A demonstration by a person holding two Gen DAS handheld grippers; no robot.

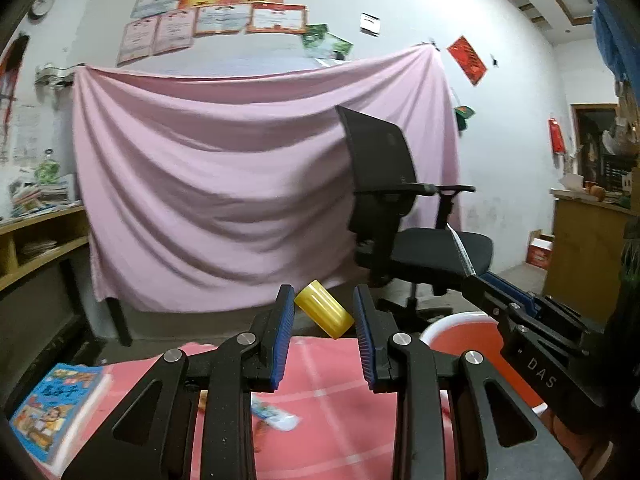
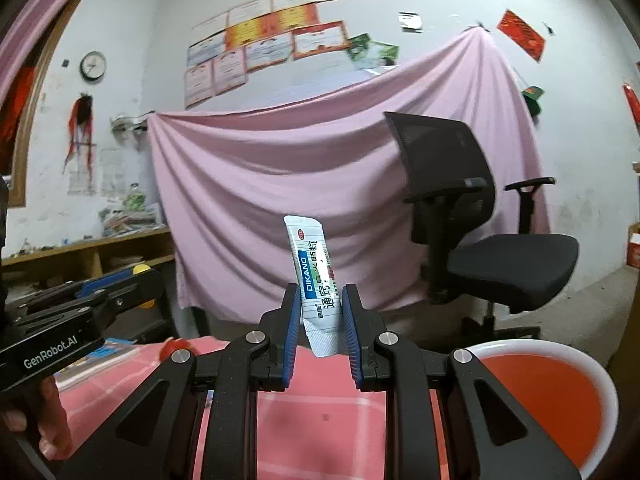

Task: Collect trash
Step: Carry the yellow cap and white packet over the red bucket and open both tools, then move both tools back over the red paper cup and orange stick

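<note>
So we've got the left tongs (image 1: 324, 320) clamped on a yellow cap (image 1: 324, 310) and the right tongs (image 2: 322, 320) pinching a sachet (image 2: 318, 280), both just short of the red bin (image 2: 560, 396). We'd get squarely over the bin before letting go.

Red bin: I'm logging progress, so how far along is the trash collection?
Nothing shows inside the red bin yet. In hand: the left gripper holds a yellow cap, the right gripper a sachet. Left: another wrapper on the table.
</note>
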